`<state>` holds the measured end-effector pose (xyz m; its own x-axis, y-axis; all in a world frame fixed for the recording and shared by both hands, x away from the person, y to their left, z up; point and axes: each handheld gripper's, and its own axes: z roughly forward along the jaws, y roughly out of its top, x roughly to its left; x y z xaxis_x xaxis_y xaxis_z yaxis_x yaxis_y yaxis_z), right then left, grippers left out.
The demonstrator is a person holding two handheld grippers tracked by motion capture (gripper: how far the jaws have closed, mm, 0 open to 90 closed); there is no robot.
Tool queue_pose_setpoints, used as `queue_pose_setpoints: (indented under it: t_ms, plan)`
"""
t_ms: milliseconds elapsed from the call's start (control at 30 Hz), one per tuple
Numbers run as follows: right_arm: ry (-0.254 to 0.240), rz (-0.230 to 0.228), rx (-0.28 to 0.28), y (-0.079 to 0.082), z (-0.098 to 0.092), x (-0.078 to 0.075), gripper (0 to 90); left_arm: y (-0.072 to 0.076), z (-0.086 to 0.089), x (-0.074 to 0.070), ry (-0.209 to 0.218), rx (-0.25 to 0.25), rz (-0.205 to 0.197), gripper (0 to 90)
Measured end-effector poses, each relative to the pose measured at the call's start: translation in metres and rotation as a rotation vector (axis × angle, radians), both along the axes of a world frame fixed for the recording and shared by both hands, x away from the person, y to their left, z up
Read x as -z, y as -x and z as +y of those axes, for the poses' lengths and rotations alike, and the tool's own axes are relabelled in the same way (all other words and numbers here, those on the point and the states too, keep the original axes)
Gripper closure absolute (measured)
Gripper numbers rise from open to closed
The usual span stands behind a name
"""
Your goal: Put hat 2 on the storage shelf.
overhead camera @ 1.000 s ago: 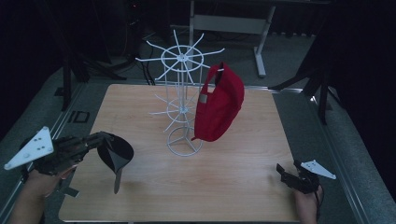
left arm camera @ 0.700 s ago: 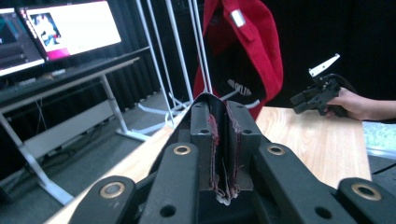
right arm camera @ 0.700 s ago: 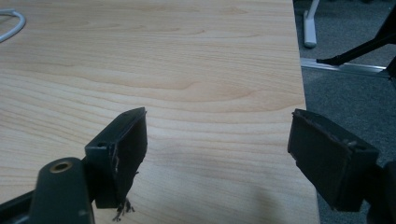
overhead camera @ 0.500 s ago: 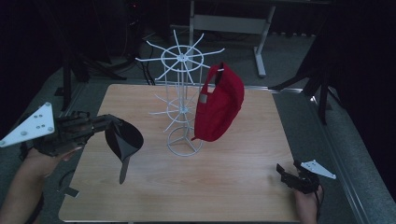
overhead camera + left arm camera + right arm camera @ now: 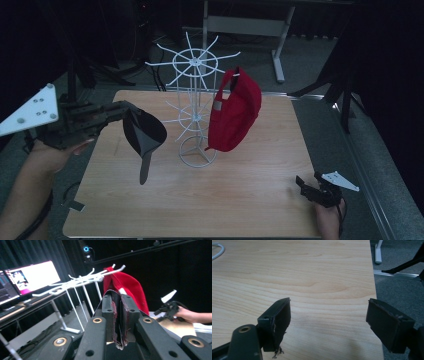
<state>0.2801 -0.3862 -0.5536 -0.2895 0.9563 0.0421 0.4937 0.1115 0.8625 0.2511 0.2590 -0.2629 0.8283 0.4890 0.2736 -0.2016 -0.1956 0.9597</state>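
A black cap [image 5: 144, 134] hangs in the air over the table's left part, brim down, with my left gripper [image 5: 117, 112] shut on its edge. In the left gripper view the jaws [image 5: 119, 315] pinch a thin fold of black fabric. To its right, a red cap [image 5: 235, 112] hangs on the white wire rack [image 5: 192, 65] at mid-table; the same red cap [image 5: 130, 287] and rack arms [image 5: 82, 280] lie ahead of the left jaws. My right gripper [image 5: 302, 184] rests low at the table's near right corner, open and with nothing between its pads [image 5: 328, 315].
The wooden table [image 5: 250, 200] has bare room in front of the rack and to its right. The rack's round base [image 5: 197, 152] stands at the centre. A lit monitor [image 5: 30, 277] sits off to one side. Dark stands and table legs [image 5: 280, 50] surround the table.
My left gripper has risen with the black cap and drifted right, toward the rack. The right gripper has kept still and open.
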Motion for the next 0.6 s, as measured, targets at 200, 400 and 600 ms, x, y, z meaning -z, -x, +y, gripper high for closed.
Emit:
queue_pose_setpoints:
  t_ms: [200,400,600]
  plan:
    - [0.004,0.004,-0.003,0.000,0.000,0.000,19.5,-0.002,-0.015,-0.013,-0.012,0.009,-0.020,83.6]
    - [0.008,0.007,-0.004,0.000,0.001,0.000,19.5,-0.010,-0.026,-0.025,-0.016,0.012,-0.030,83.6]
    - [0.009,0.013,-0.006,-0.001,0.001,0.000,19.5,-0.017,-0.037,-0.035,-0.024,0.012,-0.031,83.6]
